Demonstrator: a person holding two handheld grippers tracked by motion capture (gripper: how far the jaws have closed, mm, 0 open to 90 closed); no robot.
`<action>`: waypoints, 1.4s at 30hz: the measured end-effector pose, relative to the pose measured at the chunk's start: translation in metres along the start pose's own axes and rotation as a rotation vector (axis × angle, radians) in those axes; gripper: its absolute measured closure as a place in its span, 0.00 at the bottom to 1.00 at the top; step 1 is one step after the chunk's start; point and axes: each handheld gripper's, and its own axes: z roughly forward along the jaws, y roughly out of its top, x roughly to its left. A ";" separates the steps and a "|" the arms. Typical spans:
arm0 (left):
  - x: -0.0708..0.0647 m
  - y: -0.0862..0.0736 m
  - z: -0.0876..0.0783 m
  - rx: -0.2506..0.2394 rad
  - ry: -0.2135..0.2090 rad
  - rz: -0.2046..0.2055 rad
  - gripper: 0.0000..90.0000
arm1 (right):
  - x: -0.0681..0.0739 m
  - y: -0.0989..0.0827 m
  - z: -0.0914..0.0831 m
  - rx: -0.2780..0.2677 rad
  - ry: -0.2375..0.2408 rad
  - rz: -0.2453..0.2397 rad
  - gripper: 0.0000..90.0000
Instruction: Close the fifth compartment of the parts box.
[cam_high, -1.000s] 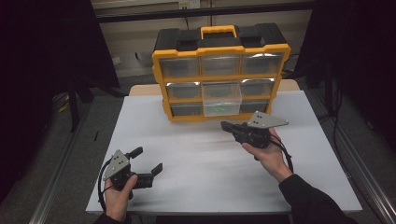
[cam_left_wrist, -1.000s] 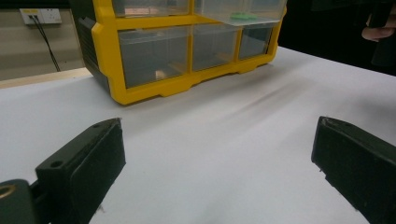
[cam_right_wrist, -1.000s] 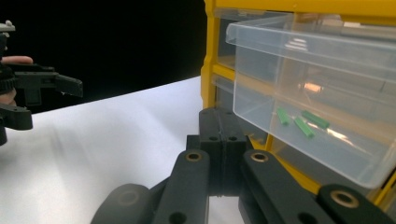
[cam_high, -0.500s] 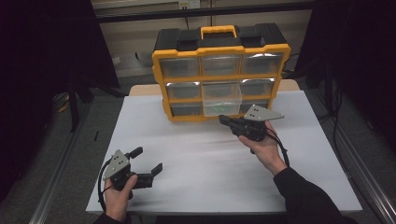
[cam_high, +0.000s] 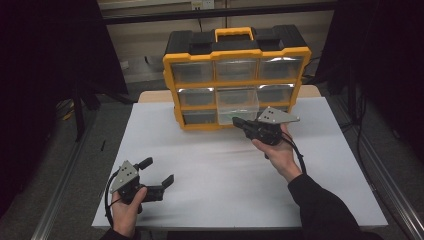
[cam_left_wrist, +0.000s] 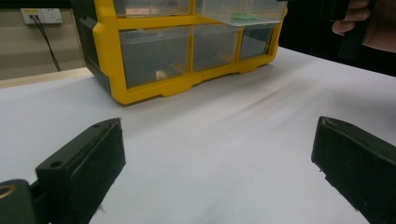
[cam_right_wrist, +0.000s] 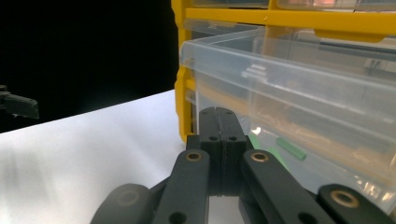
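Closest to the near edge of the desk (cam_high: 320, 170), by its near left corner, the left gripper (cam_high: 159, 172) sits low in the person's left hand (cam_high: 125, 212), its fingers (cam_left_wrist: 84, 163) spread wide apart with nothing between them, just bare white surface (the left gripper view looks straight through the gap at it). Further in and toward the right, the person's right hand (cam_high: 277, 152) reaches forward out of a dark sleeve (cam_high: 325, 210) and holds the right gripper (cam_high: 238, 121) pointing toward the far edge, its grey three-cornered plate (cam_high: 276, 116) on top. Its fingers (cam_right_wrist: 223, 135) are pressed flat together, empty, and their tips sit right up against the front of a clear drawer (cam_high: 237, 105) that stands pulled partway out of the middle column of the organizer; whether they actually touch the plastic I cannot tell. Through the drawer's transparent wall in the right gripper view a small green piece (cam_right_wrist: 290, 148) lies on its floor. The yellow and black organizer (cam_high: 235, 75) stands upright at the middle of the far edge, three rows of clear drawers facing the person, a yellow handle (cam_high: 234, 34) on top. Behind it, on the wall, there is a white socket (cam_left_wrist: 41, 16) with cables hanging from it.
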 end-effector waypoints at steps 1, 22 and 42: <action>0.000 0.000 0.000 -0.004 0.001 -0.004 0.03 | -0.001 0.000 0.001 0.003 -0.008 0.003 1.00; 0.001 0.000 0.000 0.001 0.000 0.007 0.03 | -0.010 -0.006 0.011 0.001 -0.044 0.009 1.00; 0.000 0.000 0.000 0.000 -0.002 0.005 0.03 | -0.015 -0.003 0.019 0.002 -0.069 0.001 1.00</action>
